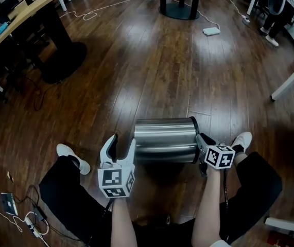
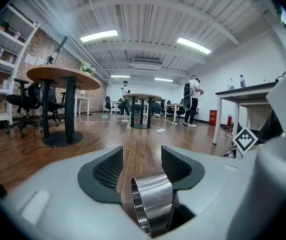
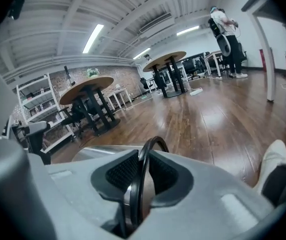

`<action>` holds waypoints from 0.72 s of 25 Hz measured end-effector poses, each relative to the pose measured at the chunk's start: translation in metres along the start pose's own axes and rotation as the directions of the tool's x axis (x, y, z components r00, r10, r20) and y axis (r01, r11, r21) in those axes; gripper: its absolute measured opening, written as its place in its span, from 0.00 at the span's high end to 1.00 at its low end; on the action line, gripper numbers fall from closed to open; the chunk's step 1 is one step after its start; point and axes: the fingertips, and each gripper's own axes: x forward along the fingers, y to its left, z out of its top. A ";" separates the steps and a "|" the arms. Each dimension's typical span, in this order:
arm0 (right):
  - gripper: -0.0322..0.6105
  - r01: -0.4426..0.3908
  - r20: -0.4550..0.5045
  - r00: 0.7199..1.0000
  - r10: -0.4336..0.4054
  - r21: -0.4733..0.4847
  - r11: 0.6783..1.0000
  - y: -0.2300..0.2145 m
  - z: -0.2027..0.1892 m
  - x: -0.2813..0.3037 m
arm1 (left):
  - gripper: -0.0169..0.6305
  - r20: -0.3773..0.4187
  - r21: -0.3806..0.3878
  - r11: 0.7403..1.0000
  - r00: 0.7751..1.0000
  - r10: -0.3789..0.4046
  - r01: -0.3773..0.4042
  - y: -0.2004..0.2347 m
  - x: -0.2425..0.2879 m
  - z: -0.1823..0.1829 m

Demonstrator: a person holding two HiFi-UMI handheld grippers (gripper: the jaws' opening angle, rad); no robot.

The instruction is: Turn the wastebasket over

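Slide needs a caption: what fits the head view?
Steel wastebasket on its side on wood floor, right tongs clamped on its rim, left tongs open at its other end.

Wood floor, round table (dark pedestal), white cable

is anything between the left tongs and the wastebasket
Nothing visible. The wastebasket lies on its side on the floor, its steel end between the open left tongs; the right tongs are shut on its black rim.
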 end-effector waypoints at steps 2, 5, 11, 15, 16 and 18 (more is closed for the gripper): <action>0.78 0.042 -0.020 0.999 -0.044 -0.064 0.997 -0.003 0.002 -0.005 | 0.57 -0.009 0.000 1.000 1.000 -0.005 0.005 -0.002 0.003 -0.003; 0.65 0.074 -0.037 0.996 -0.083 -0.192 0.979 0.007 0.011 -0.010 | 0.57 -0.051 -0.005 1.000 0.999 -0.006 0.005 0.002 0.011 -0.019; 0.64 0.088 -0.030 0.994 -0.101 -0.297 0.951 0.028 0.020 -0.011 | 0.56 -0.208 -0.165 0.985 0.974 -0.085 0.051 0.008 0.029 -0.097; 0.64 0.111 -0.050 0.991 -0.128 -0.253 0.961 0.016 0.006 -0.010 | 0.56 -0.223 -0.288 0.956 0.967 -0.121 0.053 0.003 0.037 -0.128; 0.64 0.114 -0.062 0.989 -0.133 -0.248 0.962 0.014 0.002 -0.010 | 0.56 -0.226 -0.302 0.952 0.966 -0.126 0.054 0.001 0.039 -0.132; 0.64 0.114 -0.073 0.988 -0.134 -0.232 0.966 0.010 -0.002 -0.011 | 0.56 -0.237 -0.319 0.945 0.960 -0.152 0.071 -0.006 0.041 -0.139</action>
